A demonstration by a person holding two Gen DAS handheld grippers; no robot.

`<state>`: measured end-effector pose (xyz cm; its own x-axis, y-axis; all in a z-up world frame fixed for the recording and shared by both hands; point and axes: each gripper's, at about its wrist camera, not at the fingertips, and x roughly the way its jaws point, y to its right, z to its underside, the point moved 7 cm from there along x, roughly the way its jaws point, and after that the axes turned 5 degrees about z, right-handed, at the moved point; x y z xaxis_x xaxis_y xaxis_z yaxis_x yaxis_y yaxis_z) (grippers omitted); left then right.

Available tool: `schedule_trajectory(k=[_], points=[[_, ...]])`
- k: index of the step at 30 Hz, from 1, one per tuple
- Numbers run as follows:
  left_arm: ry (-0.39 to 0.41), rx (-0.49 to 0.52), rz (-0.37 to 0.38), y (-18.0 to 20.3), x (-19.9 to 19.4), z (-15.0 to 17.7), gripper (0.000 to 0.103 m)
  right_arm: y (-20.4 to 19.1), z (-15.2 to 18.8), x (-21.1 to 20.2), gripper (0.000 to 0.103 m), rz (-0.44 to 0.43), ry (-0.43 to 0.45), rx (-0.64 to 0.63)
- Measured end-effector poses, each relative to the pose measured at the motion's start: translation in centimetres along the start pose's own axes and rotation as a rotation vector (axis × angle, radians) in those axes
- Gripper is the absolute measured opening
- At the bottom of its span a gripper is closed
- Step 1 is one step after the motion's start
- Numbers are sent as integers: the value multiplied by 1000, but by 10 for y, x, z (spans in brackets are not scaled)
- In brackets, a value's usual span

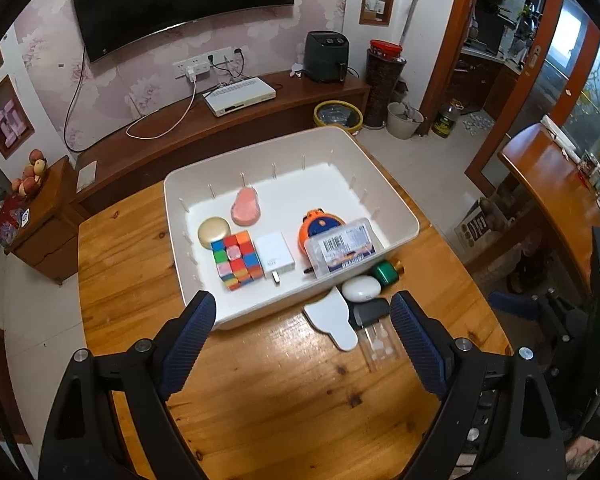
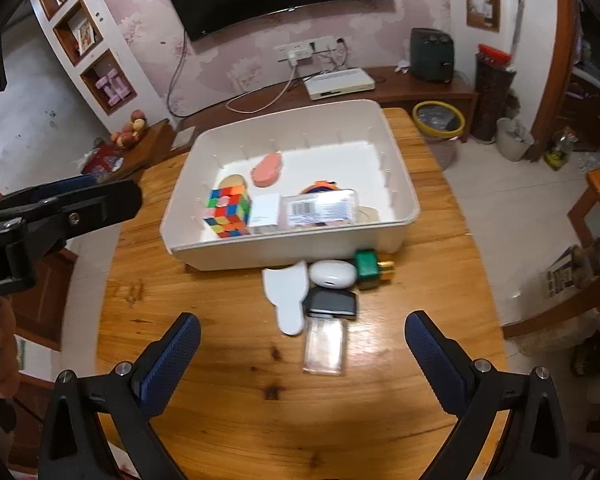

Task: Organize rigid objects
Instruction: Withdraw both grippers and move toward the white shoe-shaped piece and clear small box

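Observation:
A white bin (image 1: 396, 204) (image 2: 404, 196) sits on the round wooden table. Inside lie a colourful cube (image 1: 236, 260) (image 2: 228, 212), a white charger (image 1: 275, 258), a gold oval case (image 1: 214, 231), a pink piece (image 1: 245, 206), an orange-blue toy (image 1: 320, 224) and a clear barcoded box (image 1: 342, 248) (image 2: 320, 208). In front of the bin on the table lie a white paddle (image 1: 332, 316) (image 2: 286, 296), a white oval case (image 1: 361, 289) (image 2: 332, 274), a green block (image 1: 385, 274) (image 2: 367, 264), a black case (image 1: 370, 312) (image 2: 331, 304) and a clear card holder (image 1: 380, 346) (image 2: 326, 348). My left gripper (image 1: 304, 346) is open and empty above the table's near side. My right gripper (image 2: 302, 360) is open and empty too.
A bare stretch of the wooden table (image 1: 284, 408) (image 2: 284, 420) lies under both grippers. The left gripper's black body (image 2: 60, 208) reaches in from the left of the right wrist view. Behind stand a TV bench (image 1: 228, 120) and a yellow-rimmed bin (image 1: 338, 114).

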<state>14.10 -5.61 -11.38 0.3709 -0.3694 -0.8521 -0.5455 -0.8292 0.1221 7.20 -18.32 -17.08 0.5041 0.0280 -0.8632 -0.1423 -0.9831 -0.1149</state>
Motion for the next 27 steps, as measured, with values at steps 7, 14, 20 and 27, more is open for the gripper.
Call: schedule_trajectory(k=[7, 14, 20, 27], points=[[-54, 22, 15, 12, 11, 27, 90, 20, 24, -5, 102, 90, 14, -16], [-101, 37, 31, 20, 19, 56, 90, 40, 45, -7, 102, 118, 13, 23], [-152, 3, 32, 15, 34, 77, 90, 58, 70, 7, 98, 152, -49, 74], [-202, -59, 27, 3, 56, 95, 91, 64, 91, 29, 90, 152, -124, 81]])
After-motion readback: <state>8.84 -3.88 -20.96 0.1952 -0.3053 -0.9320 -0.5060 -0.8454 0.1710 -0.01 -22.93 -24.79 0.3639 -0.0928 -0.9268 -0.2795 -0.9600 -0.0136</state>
